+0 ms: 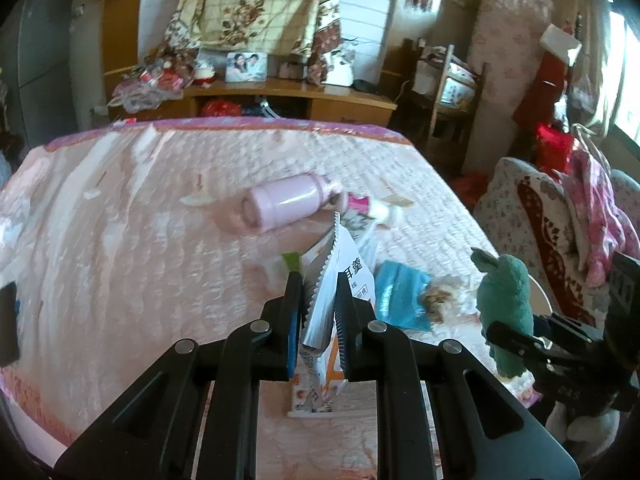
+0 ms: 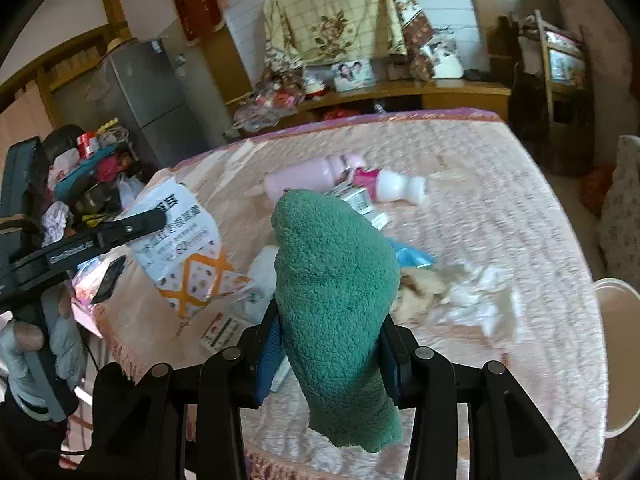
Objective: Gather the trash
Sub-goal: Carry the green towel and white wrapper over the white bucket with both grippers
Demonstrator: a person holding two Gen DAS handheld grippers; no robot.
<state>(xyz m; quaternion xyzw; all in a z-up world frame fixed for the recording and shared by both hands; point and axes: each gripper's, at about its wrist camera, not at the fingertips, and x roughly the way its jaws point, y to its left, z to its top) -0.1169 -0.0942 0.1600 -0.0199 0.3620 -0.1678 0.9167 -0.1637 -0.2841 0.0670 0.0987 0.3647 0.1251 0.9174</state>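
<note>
A bed [image 1: 120, 208] in a pink quilt carries the litter. A white bin [image 2: 618, 320] is seen at its right edge, nearer the right claw [image 2: 332, 344], which is clamped on a green cloth [image 2: 336, 280] hanging lengthwise. The left claw [image 1: 318, 300] is closed on an upright snack bag [image 1: 332, 280]. A pink bottle [image 1: 280, 204], blue wrapper [image 1: 396, 296] and tissues [image 2: 476, 296] lie ahead.

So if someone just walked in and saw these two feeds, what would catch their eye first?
Probably the fuzzy green cloth clamped in the right claw, filling the middle of the right wrist view. Next, the white and orange packet pinched in the left claw, held above the pink bedspread. Beyond both, a pink bottle lies on its side mid-bed, with crumpled tissue nearer the edge.
</note>
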